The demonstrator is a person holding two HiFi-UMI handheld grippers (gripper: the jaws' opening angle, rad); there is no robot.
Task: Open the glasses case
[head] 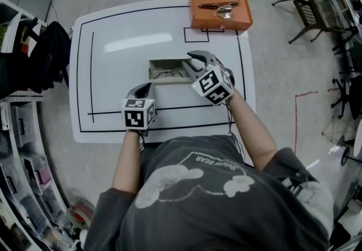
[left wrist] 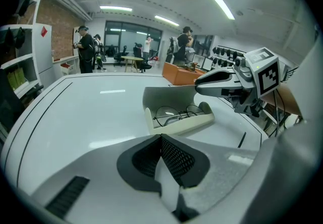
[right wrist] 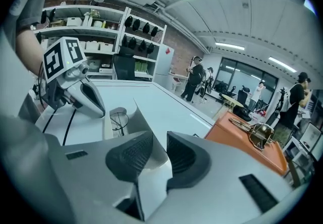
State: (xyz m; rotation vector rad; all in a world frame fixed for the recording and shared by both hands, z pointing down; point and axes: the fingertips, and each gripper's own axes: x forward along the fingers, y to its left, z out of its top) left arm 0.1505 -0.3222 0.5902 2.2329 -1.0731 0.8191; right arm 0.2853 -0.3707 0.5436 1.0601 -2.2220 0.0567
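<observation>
Right hand-held gripper [right wrist: 159,148] on open glasses case's lid [right wrist: 139,114]; shirt lettering [head: 218,166] illegible.

The glasses case [head: 167,68] is a cream, oblong hard shell lying open near the middle of the white surface [head: 116,74], its lid [left wrist: 166,97] raised along the far side, thin dark-rimmed glasses [left wrist: 175,114] resting inside

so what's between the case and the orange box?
Nothing stands there: only bare table with black lines between the case and the orange box. The head view shows it best.
</observation>
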